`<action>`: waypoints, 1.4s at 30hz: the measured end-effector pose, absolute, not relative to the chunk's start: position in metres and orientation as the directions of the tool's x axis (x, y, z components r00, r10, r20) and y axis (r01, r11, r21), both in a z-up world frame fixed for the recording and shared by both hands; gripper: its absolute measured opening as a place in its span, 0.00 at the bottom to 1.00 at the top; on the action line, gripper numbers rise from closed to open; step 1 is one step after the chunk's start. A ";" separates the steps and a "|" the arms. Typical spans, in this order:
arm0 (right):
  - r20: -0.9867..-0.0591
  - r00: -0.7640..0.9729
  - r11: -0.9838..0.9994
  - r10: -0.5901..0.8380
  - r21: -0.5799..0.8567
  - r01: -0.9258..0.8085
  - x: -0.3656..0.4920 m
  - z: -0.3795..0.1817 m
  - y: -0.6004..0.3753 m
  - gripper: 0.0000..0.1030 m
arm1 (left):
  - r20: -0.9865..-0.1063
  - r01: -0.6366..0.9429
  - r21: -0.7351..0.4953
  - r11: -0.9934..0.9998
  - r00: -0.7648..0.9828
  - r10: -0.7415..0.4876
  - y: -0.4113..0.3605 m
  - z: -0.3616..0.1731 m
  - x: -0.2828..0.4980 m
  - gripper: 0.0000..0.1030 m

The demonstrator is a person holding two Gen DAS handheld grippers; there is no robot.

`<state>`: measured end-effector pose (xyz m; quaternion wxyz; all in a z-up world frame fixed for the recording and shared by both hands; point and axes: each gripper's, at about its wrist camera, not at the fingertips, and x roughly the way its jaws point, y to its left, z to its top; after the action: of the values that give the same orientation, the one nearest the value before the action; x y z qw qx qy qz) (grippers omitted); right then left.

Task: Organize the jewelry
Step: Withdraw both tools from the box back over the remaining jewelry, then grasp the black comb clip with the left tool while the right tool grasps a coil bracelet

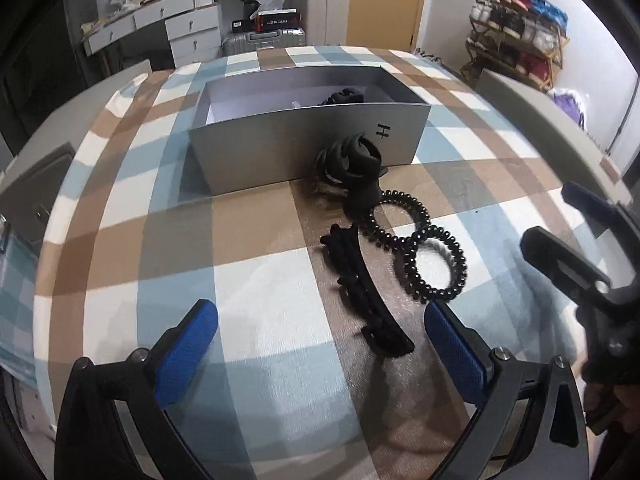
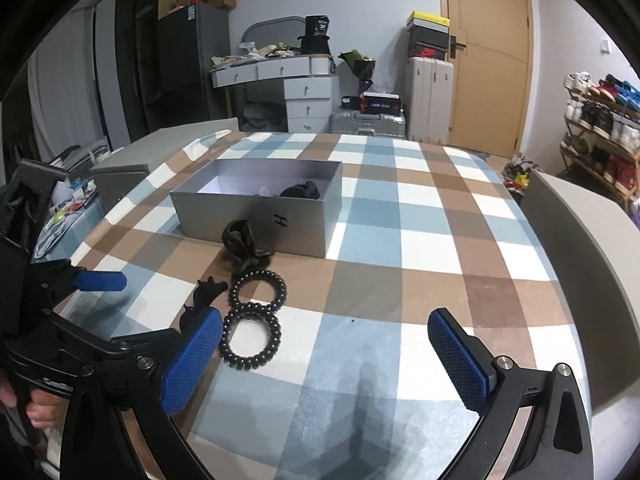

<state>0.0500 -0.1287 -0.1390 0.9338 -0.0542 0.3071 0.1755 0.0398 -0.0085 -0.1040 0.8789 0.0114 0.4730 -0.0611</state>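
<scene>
An open grey box [image 1: 304, 140] [image 2: 256, 216] sits on the plaid tablecloth with a black hair item [image 1: 340, 96] [image 2: 300, 191] inside. In front of it lie a round black claw clip [image 1: 352, 168] [image 2: 240, 240], two black spiral hair ties [image 1: 400, 216] [image 1: 434, 266] [image 2: 258, 290] [image 2: 250, 340] and a long black claw clip [image 1: 368, 292] [image 2: 206, 290]. My left gripper [image 1: 320, 344] is open and empty, just short of the long clip. My right gripper [image 2: 326, 354] is open and empty, to the right of the ties.
The right gripper's body shows at the right edge of the left wrist view [image 1: 580, 264]; the left gripper shows at the left of the right wrist view [image 2: 96, 280]. Grey chair backs [image 2: 580, 240] [image 2: 124, 176] flank the table. Drawers, suitcases and a shoe rack [image 2: 600, 128] stand behind.
</scene>
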 end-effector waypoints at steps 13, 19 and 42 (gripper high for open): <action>-0.600 0.738 0.932 0.309 0.036 -0.361 0.055 -0.141 -0.129 1.00 | -0.859 0.182 -0.054 0.982 0.493 -0.138 -0.019 -0.117 0.051 0.65; -0.611 0.726 0.932 0.317 0.060 -0.357 0.059 -0.144 -0.132 1.00 | -0.853 0.184 -0.043 0.982 0.504 -0.131 -0.012 -0.115 0.052 0.13; -0.680 0.590 0.877 0.436 0.175 -0.447 0.070 -0.176 -0.098 0.99 | -0.807 0.166 -0.171 0.971 0.542 -0.234 0.021 -0.106 0.039 0.12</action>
<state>0.0696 -0.0977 -0.1763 0.8916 -0.0070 0.3791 0.2474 0.0391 0.0207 -0.1064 0.8773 -0.0370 0.4648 -0.1140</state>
